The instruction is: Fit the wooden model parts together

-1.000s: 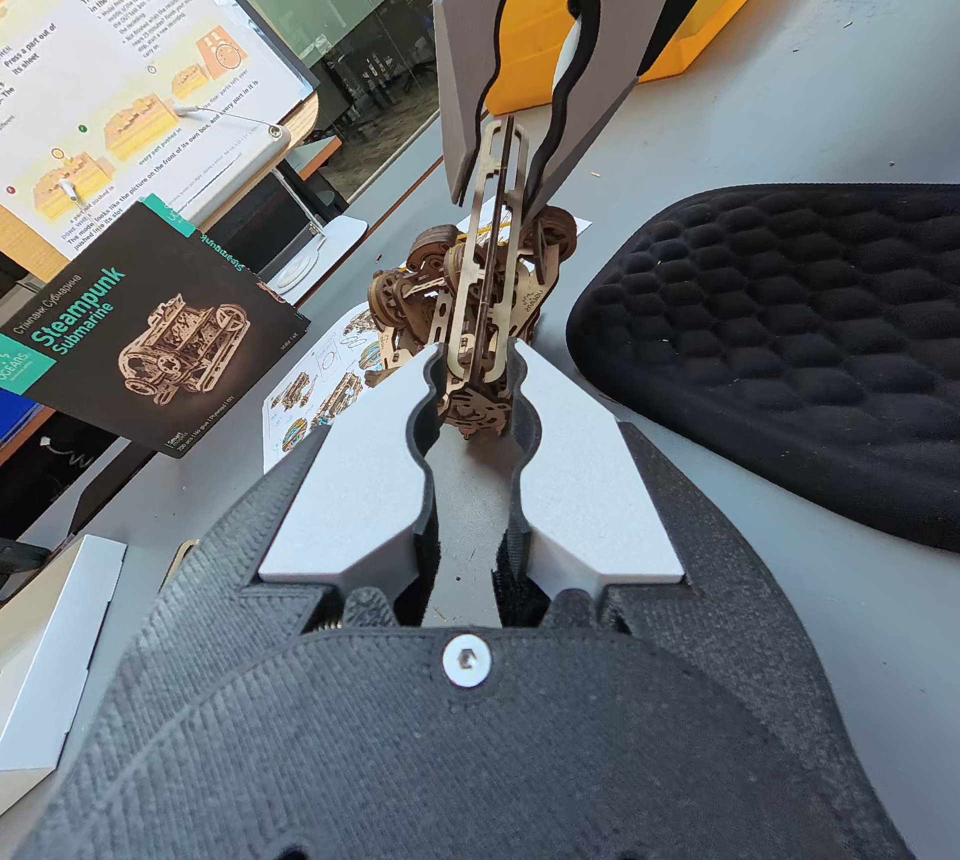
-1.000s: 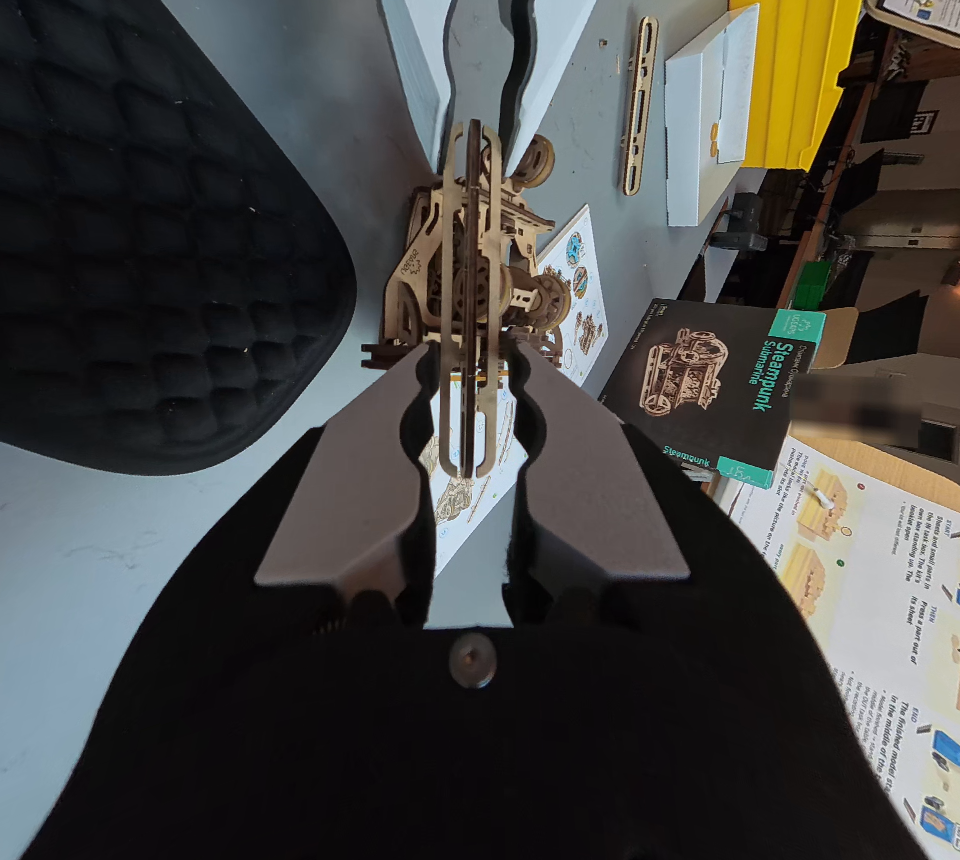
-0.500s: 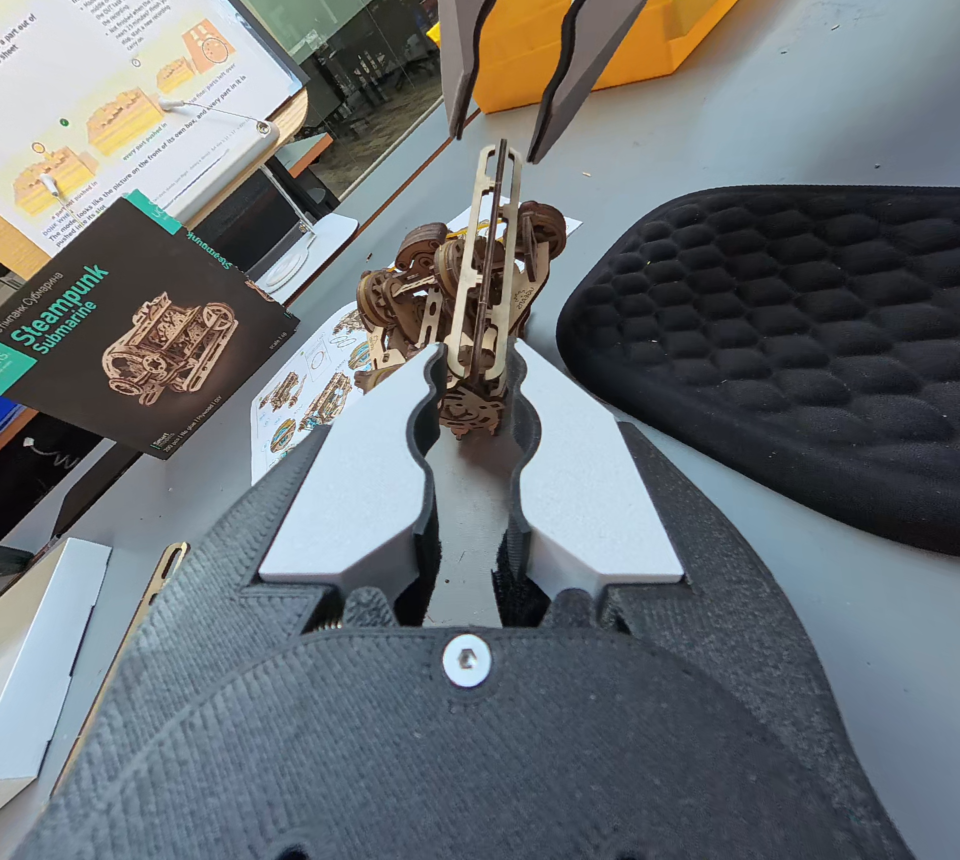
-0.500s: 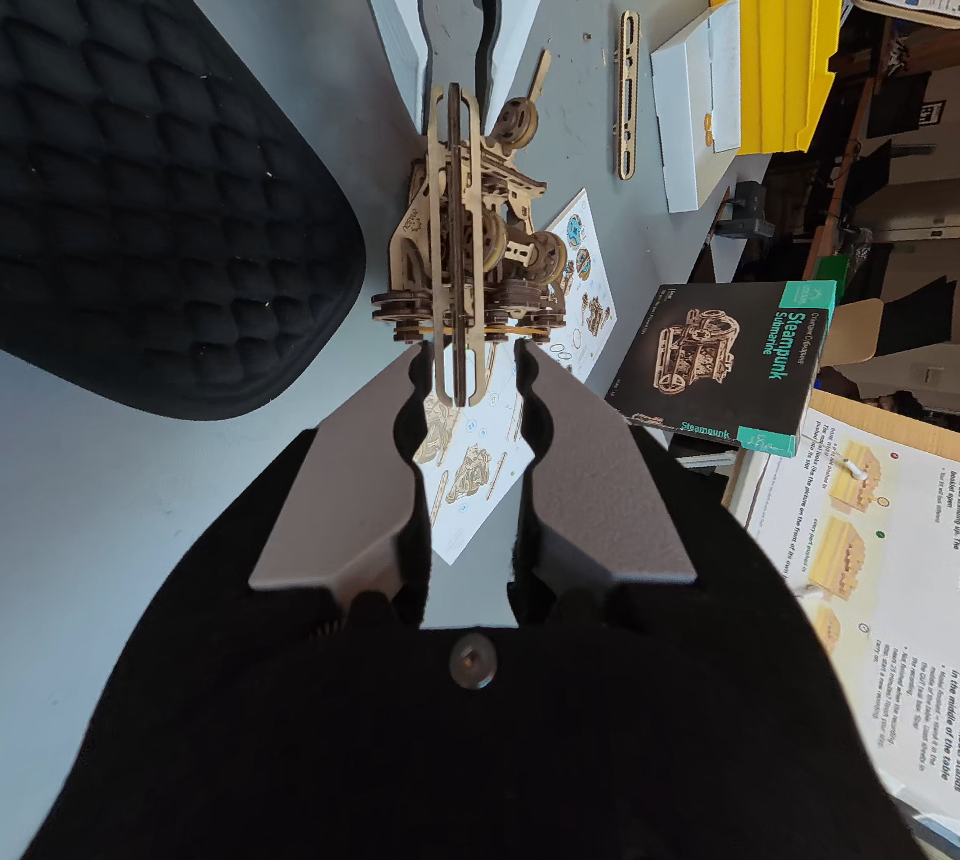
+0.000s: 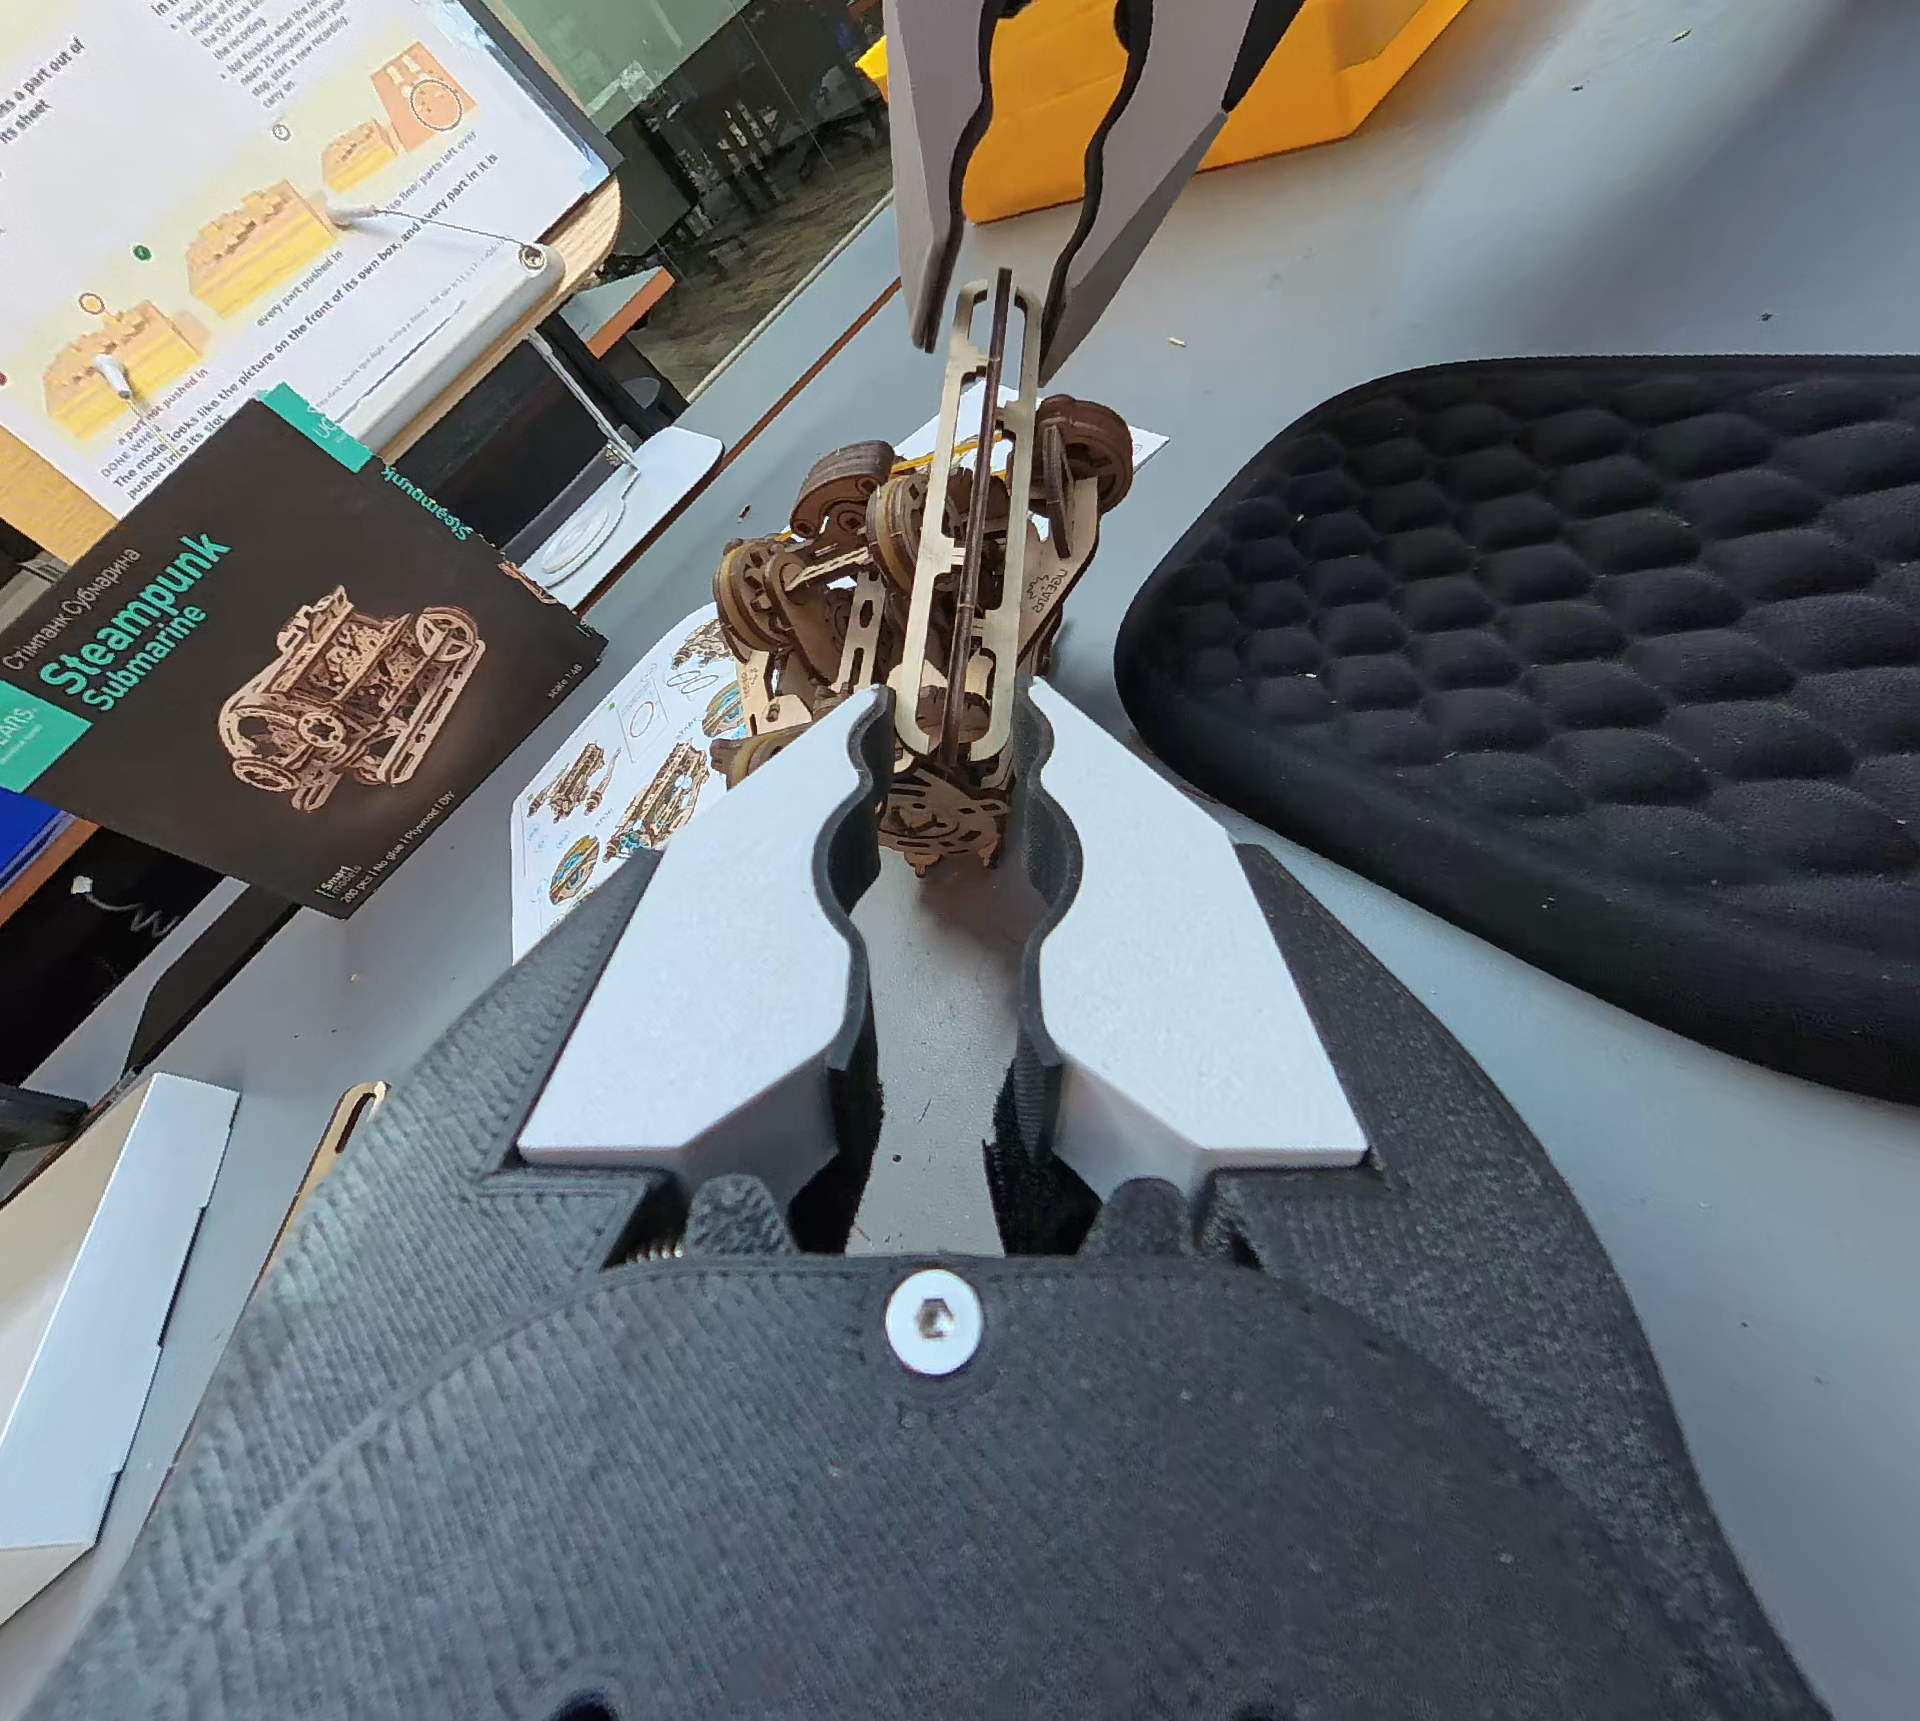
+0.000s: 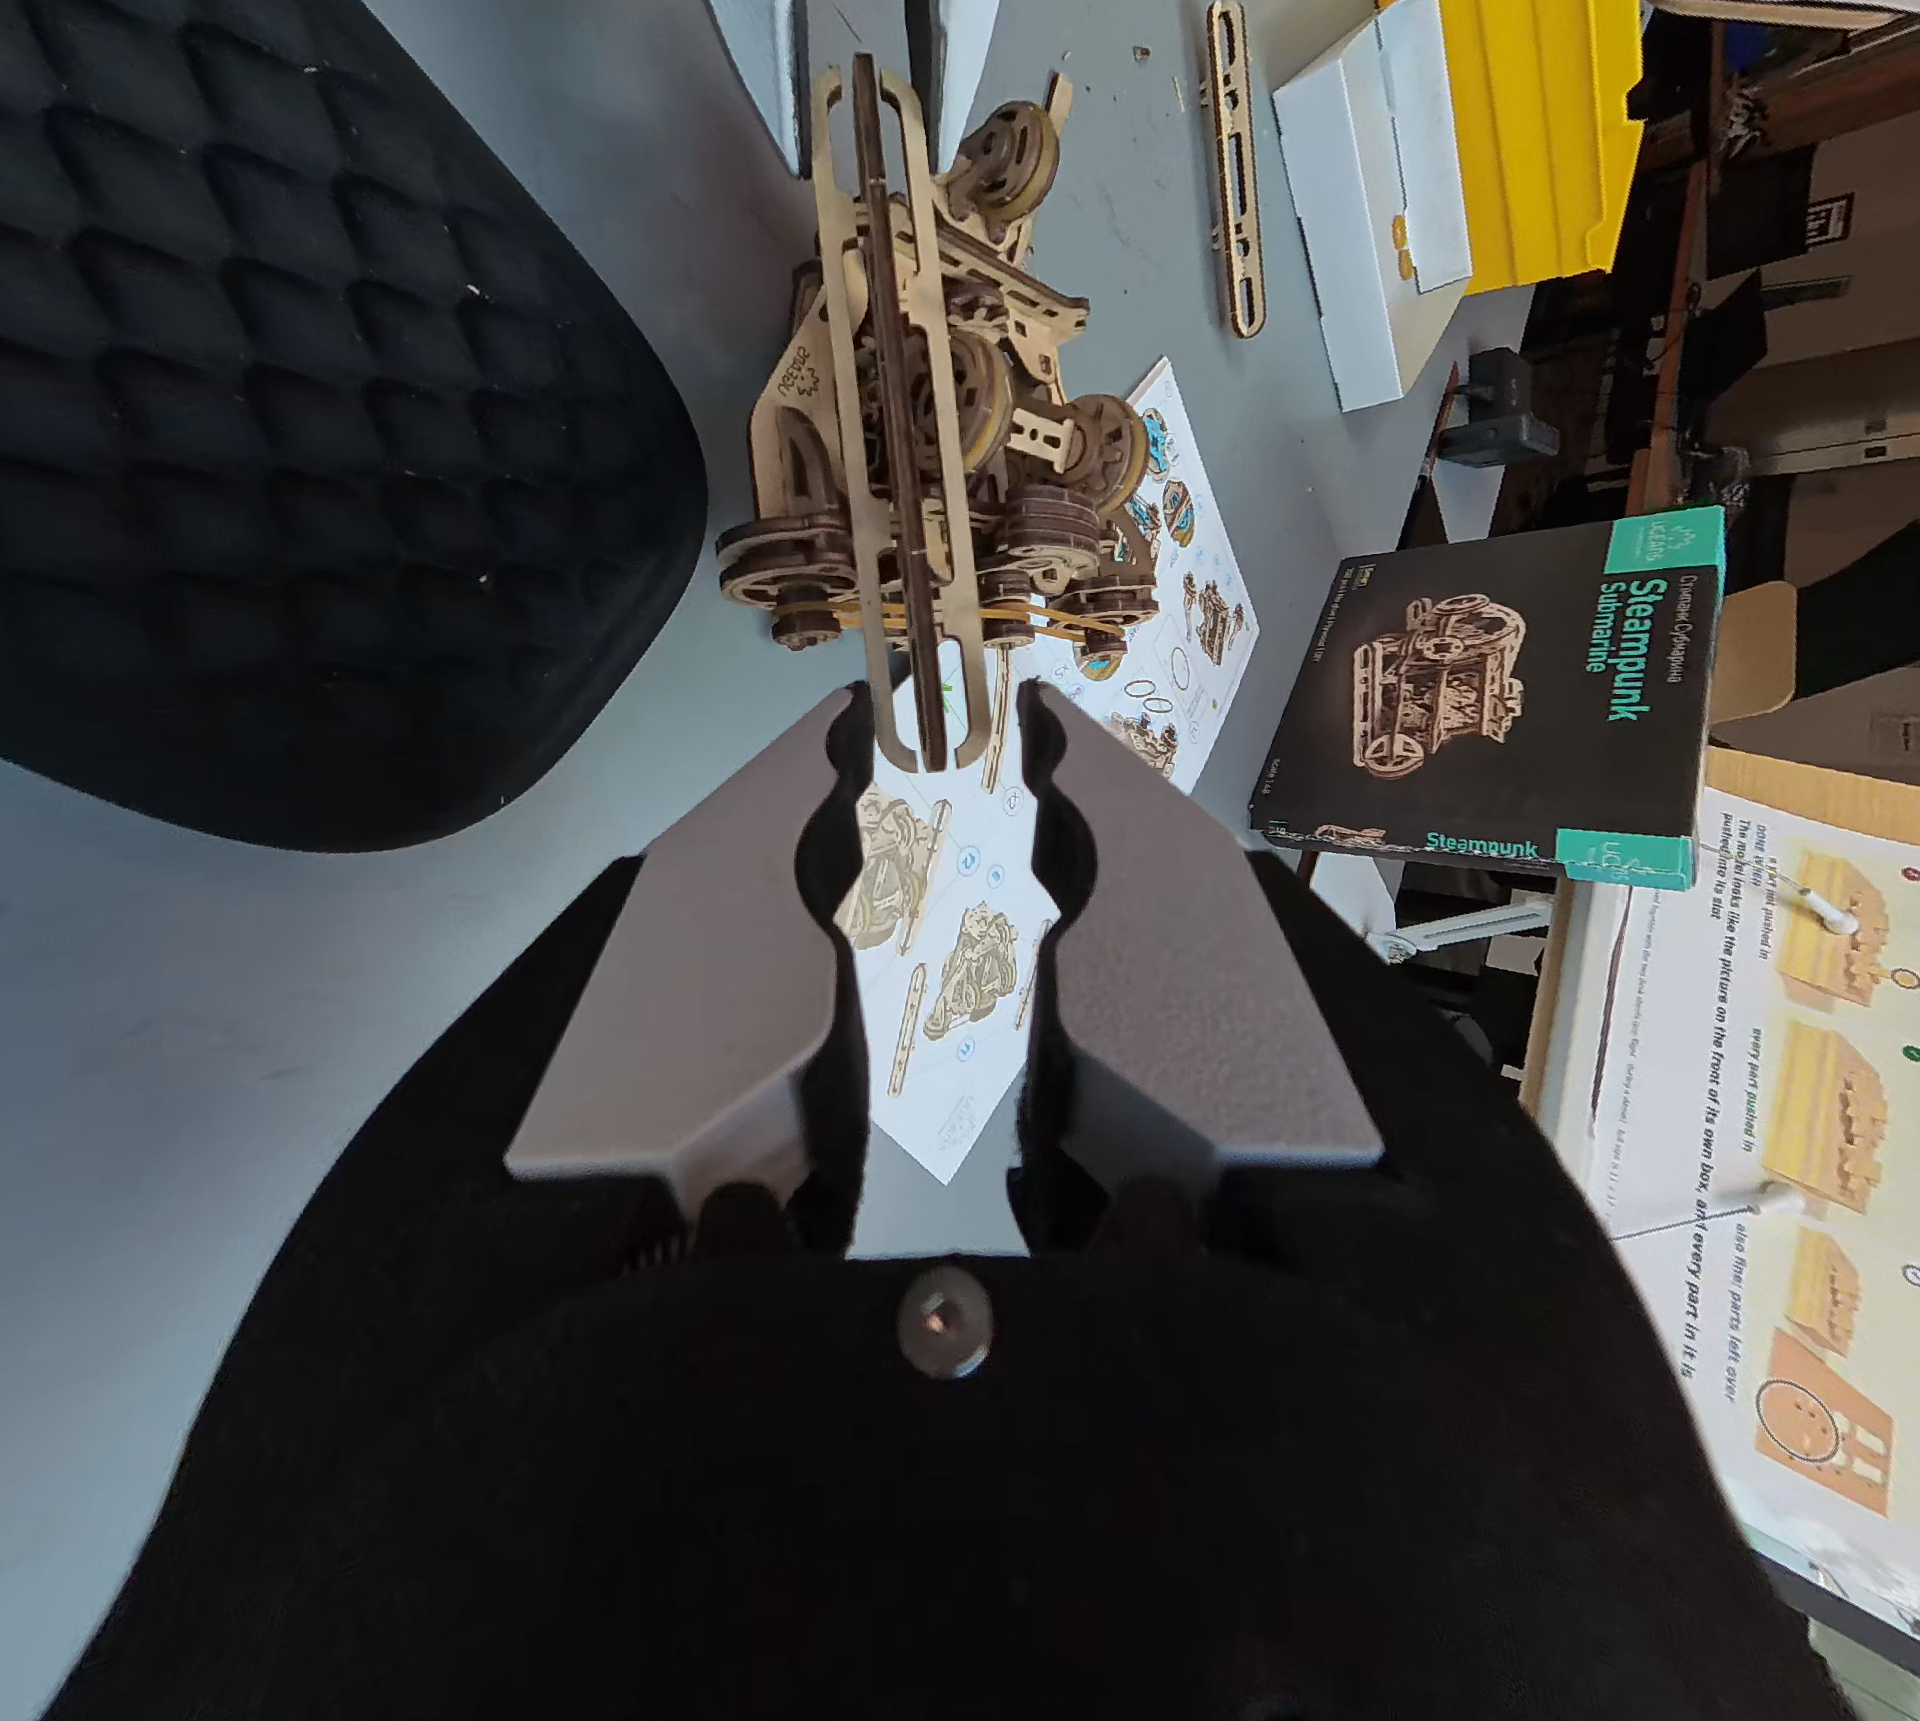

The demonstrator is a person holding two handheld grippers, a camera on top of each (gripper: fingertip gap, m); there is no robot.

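Note:
The wooden model [image 5: 914, 591] of gears and wheels stands on the grey table [image 5: 1621, 237], with a pale slotted frame [image 5: 971, 518] rising from it at a slant. My left gripper [image 5: 951, 721] is shut on the frame's lower end, down at the model's base. My right gripper [image 5: 987, 346] comes in from above, open, with the frame's top end between its tips and a gap on each side. In the right wrist view the frame's end [image 6: 925, 736] lies just inside my right gripper [image 6: 945, 705], and the model [image 6: 935, 445] stands beyond it.
A black quilted pad [image 5: 1558, 684] lies right of the model. A printed instruction sheet [image 5: 623, 798] lies under it. A black model box [image 5: 281, 663], an instruction board [image 5: 208, 113] and a yellow bin [image 5: 1403, 30] stand around. A loose wooden strip [image 6: 1231, 165] lies by a white box [image 6: 1371, 196]. There is about 9 centimetres between the tips of the two grippers.
My right gripper has slid back along the slotted frame, from deep around it to only its end between the tips. My left gripper keeps its hold on the model.

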